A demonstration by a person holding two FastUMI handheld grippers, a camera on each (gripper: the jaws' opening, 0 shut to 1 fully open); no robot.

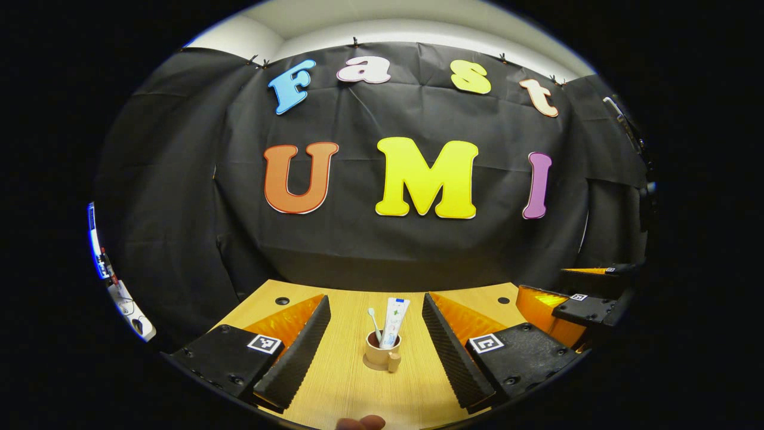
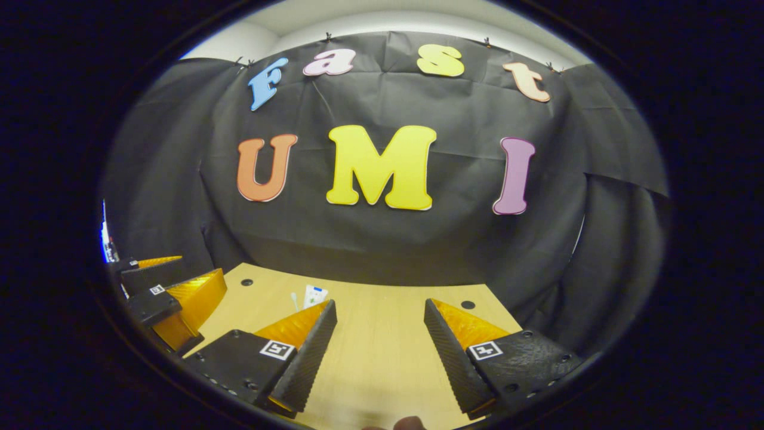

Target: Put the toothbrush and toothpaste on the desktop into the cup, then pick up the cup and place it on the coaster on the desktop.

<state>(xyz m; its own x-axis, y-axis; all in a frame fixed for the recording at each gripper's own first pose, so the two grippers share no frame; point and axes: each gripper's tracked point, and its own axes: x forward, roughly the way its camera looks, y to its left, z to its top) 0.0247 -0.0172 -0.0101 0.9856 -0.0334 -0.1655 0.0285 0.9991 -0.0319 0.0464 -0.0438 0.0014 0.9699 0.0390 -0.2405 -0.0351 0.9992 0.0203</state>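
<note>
Gaping left tongs (image 1: 376, 334) and right tongs (image 2: 380, 340), cup (image 1: 381, 353) mid-desktop (image 1: 340, 382), clear of edges.

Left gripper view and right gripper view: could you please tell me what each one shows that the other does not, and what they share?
Left gripper view: the whole cup on the desktop, framed between the fingers of the open left gripper, with toothbrush and toothpaste standing in it; the right gripper is off to the right.
Right gripper view: the open right gripper over bare desktop, just the tops of toothbrush and toothpaste above one finger, the cup hidden.
Shared: the wooden desktop and the black cloth wall.
</note>
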